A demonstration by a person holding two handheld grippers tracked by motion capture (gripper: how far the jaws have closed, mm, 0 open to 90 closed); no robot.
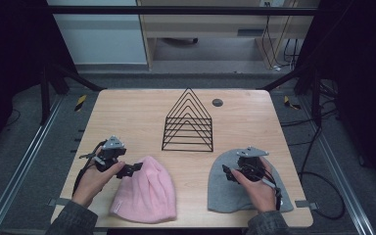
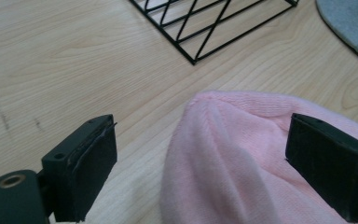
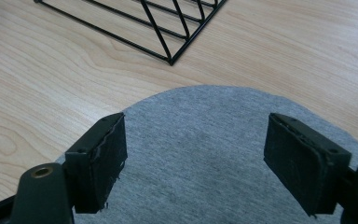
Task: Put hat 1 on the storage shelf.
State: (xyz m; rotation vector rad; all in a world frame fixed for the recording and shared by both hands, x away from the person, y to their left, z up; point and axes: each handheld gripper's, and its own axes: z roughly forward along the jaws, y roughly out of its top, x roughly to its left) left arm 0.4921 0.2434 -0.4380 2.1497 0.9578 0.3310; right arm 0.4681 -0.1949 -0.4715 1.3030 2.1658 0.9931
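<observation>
Wooden table (image 1: 127,112): pink beanie (image 1: 147,193), grey beanie (image 1: 225,188), wire rack (image 1: 188,122).

The desk (image 1: 127,112) is lit softly and evenly from above in the high view, while the room past its edges is very dark, shadows are weak with no glare, and in both gripper views the wood looks bright and sharp but the near black parts look a little blurry.

The grey hat (image 1: 225,188) lay partly hidden under the right hand (image 1: 257,183) — its brim ran off the right gripper view's bottom edge.
</observation>
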